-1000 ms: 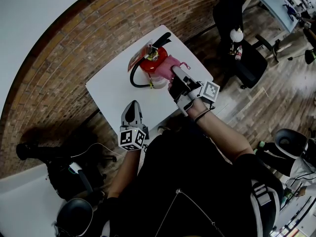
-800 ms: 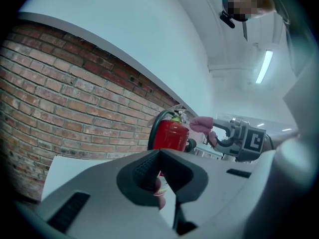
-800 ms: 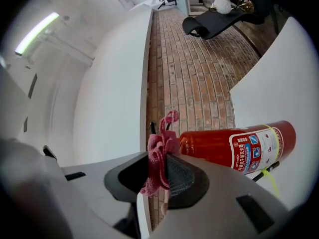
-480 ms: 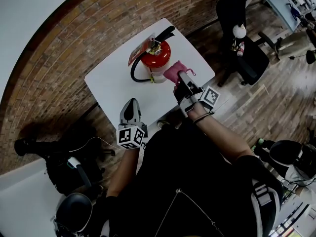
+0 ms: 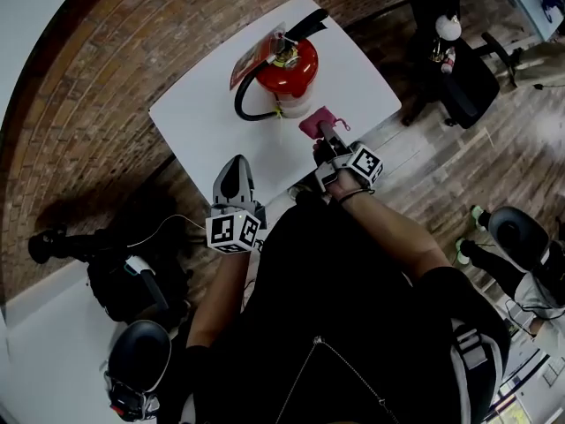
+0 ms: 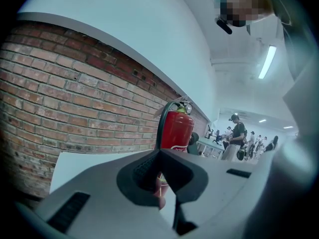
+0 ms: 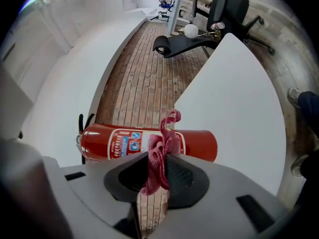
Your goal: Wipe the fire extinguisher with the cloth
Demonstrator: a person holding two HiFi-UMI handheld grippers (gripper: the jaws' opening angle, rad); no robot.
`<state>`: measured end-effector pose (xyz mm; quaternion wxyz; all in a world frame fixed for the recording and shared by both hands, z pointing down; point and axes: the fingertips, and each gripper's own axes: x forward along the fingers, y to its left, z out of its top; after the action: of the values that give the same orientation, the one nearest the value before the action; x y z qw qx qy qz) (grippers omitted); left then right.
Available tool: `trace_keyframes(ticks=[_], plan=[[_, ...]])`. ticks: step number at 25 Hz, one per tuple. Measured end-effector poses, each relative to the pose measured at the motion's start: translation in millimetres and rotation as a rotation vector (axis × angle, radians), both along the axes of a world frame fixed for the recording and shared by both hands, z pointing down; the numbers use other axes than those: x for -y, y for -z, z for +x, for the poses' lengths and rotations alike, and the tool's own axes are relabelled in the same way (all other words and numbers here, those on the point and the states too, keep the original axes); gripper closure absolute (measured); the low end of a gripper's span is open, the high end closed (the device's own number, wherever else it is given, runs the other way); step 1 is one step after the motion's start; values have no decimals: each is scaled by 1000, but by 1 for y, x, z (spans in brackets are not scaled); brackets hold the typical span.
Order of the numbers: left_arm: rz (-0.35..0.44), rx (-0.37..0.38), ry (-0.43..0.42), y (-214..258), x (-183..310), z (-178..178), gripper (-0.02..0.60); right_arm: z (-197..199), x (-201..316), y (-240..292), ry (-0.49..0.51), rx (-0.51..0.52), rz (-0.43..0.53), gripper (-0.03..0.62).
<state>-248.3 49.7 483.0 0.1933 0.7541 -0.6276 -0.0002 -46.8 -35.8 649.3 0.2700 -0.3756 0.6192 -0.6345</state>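
Pulled back from the fire extinguisher (image 5: 290, 71), my right gripper (image 5: 323, 133) now sits off it, jaws pinched on the pink cloth (image 5: 315, 121). The extinguisher stands upright on the white table (image 5: 199, 126) just ahead. My left gripper (image 5: 235, 168) hangs nearer me, jaws together, empty.

Upright fire extinguisher (image 5: 287, 69) on white table (image 5: 199, 126)

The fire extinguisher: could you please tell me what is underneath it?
The fire extinguisher stands upright on the white table. Its base covers the patch of tabletop directly beneath it, so whether anything lies there cannot be seen.
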Motion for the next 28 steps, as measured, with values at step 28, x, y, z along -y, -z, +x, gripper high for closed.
trace_keyframes(ticks=[28], plan=[[-78, 49, -14, -23, -11, -14, 574, -33, 25, -148, -99, -146, -173, 493]])
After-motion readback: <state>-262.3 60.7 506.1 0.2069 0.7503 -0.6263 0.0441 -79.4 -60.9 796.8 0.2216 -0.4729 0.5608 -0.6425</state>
